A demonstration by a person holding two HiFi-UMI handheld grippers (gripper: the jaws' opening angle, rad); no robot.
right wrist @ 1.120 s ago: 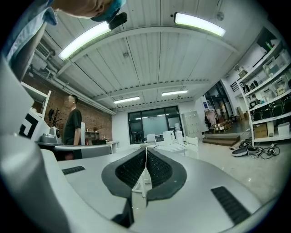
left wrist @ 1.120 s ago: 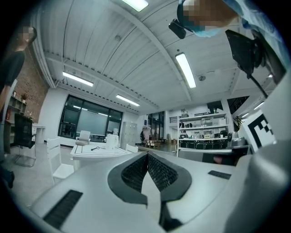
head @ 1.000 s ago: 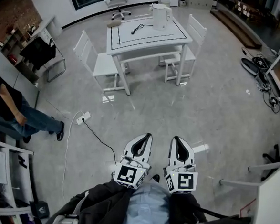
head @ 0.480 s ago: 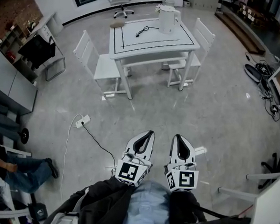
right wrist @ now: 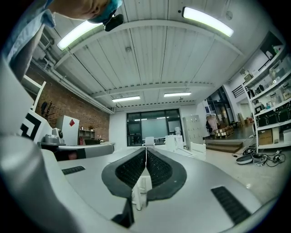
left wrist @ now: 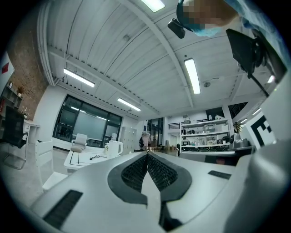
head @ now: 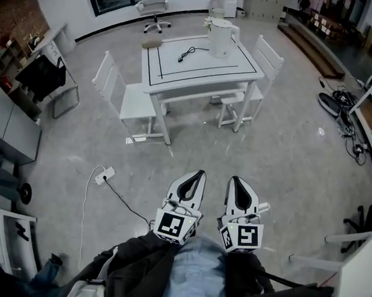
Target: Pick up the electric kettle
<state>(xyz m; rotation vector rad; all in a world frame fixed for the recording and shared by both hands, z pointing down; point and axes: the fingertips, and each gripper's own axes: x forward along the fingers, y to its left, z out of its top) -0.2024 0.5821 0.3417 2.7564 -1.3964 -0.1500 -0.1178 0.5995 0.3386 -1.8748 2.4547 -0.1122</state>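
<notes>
Head view first: where's the electric kettle (head: pixel 220 38)?

– Upright near the far right corner of the white bench (head: pixel 178 74), upper middle of the frame, well apart from both claws. A black cord (head: pixel 187 53) lies loose on the bench just left of it.

– And the claws?

– Left claw (head: pixel 200 173) and right claw (head: pixel 233 178) sit side by side at lower middle. Each has its jaws pressed together on nothing, as both gripper views confirm.

– So what could go wrong?

– First, I'd say, reaching the kettle with the jaws together. They would shove it rather than take it, and it stands close to the bench's far edge. Second, the white chair (head: pixel 260 58) at the bench's right side crowds the near approach, so an arm may clip it. Third, the cord: I can't tell whether it joins the kettle's base. If it does, lifting could drag it.

– Anything on the floor?

– A power strip (head: pixel 104 174) with its cable, left of the claws. It's a trip risk if the path drifts that way.
</notes>
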